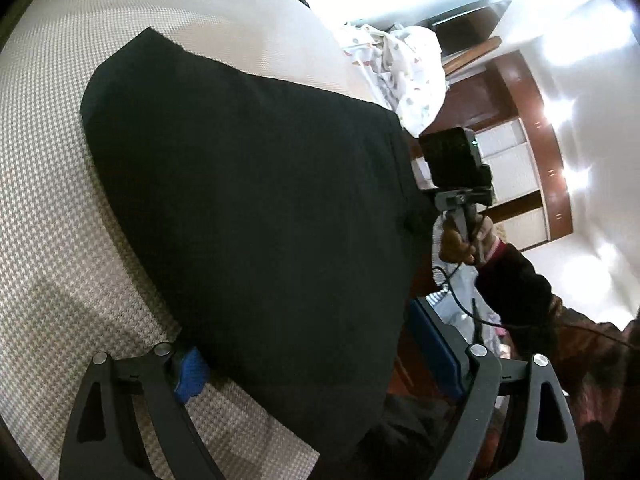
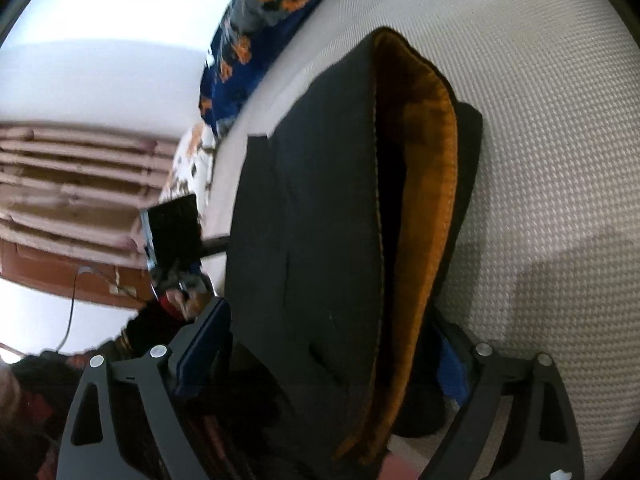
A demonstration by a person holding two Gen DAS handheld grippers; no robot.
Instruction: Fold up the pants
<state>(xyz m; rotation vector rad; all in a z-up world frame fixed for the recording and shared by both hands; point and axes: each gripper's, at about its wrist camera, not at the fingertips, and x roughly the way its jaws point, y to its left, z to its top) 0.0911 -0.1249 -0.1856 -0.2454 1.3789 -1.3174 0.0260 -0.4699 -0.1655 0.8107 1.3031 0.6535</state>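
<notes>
Black pants (image 1: 248, 208) lie on the bed (image 1: 52, 208), on its cream woven cover, already doubled into a broad slab that runs from the near edge toward the far end. From my right tool (image 2: 320, 364) the top layer gapes, showing the orange fleece lining (image 2: 420, 200); the fold is loose there and, in my judgement, needs flattening before the next fold. My left tool (image 1: 316, 356) has its jaws wide apart, one blue pad (image 1: 190, 374) resting on the cover at the left of the cloth and the other pad (image 1: 434, 344) off the bed's right side, so the near end of the pants sits between them without being pinched. The right tool is likewise spread: its jaws straddle the near end of the pants, and I see no pad pressing on cloth. Both tools bracket the same short edge, which suits gripping two corners and carrying them to the far end. Each camera shows my other hand (image 1: 464, 240) on its handle just off the bed's side. A blue floral quilt (image 2: 256, 36) lies at the far end of the bed and a white printed cloth (image 1: 404, 72) beyond it; both are well apart from the pants. Risk: closing on the top layer only, since the layers are parted at the lining.
</notes>
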